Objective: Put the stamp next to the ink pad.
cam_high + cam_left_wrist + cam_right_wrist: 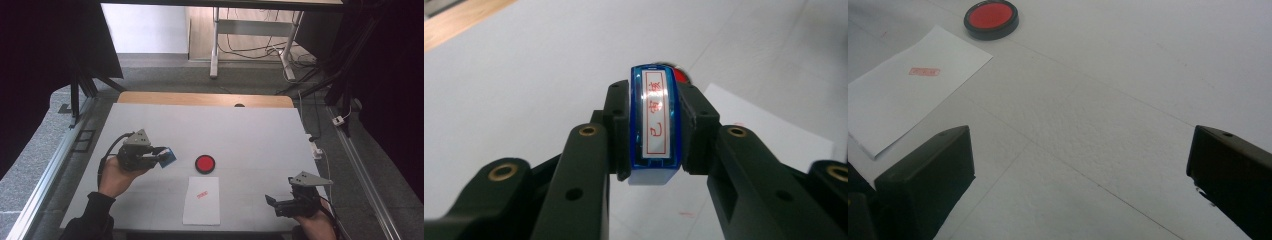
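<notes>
White counter (250, 135): left tongs (161, 156) clamp a blue stamp (654, 125) near the ink pad (205, 163); right tongs (272, 202) gape empty.

The stamp (653, 127) is translucent blue, its white face bearing red characters inside a red frame. The ink pad (205, 163) is red in a black rim, and the white paper (202, 200) carries one small red mark (a rectangle) on the white counter (250, 135).

The white table (240, 125) lies open across its far half and right side. Near the middle, the red ink pad (205, 163) and the sheet of paper (202, 200) just nearside of it are the low obstacles between both hands
</notes>
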A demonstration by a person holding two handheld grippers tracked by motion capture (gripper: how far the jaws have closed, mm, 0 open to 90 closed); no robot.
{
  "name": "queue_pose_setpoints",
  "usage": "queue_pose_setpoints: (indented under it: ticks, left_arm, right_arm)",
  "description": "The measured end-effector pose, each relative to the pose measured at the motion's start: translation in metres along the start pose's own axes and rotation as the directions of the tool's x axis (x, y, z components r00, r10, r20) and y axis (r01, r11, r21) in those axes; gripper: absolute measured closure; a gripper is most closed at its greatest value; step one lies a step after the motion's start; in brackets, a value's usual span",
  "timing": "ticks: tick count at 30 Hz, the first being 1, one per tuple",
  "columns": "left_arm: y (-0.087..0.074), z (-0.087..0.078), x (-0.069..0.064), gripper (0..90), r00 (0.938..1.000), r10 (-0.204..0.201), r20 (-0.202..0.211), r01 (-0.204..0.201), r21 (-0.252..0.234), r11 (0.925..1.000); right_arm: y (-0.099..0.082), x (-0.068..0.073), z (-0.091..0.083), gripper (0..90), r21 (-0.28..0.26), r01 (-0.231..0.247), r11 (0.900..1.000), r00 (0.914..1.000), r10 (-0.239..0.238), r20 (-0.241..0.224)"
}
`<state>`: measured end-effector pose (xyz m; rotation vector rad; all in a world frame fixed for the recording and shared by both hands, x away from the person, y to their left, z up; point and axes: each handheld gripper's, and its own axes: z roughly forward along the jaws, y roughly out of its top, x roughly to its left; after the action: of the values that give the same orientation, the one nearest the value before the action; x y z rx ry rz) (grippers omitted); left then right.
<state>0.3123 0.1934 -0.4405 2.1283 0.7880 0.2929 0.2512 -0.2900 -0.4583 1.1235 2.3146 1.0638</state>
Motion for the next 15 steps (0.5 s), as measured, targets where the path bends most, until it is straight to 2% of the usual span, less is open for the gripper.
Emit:
queue_pose_setpoints:
  ticks: [8, 15]
  left_arm:
    - [-0.013, 0.006, 0.011, 69.5, 0.9974, -0.041, -0.059, 0.042, 0.018, 0.999]
    - [-0.023, 0.009, 0.022, 69.5, 0.9917, -0.088, -0.093, 0.091, 0.032, 0.9953]
  right_arm:
    - [0.0, 0.0, 0.0, 0.0, 0.0, 0.001, 1.0, 1.0, -0.001, -0.006]
    - [0.0, 0.0, 0.0, 0.3, 0.003, 0.001, 1.0, 0.9999, -0.001, -0.013]
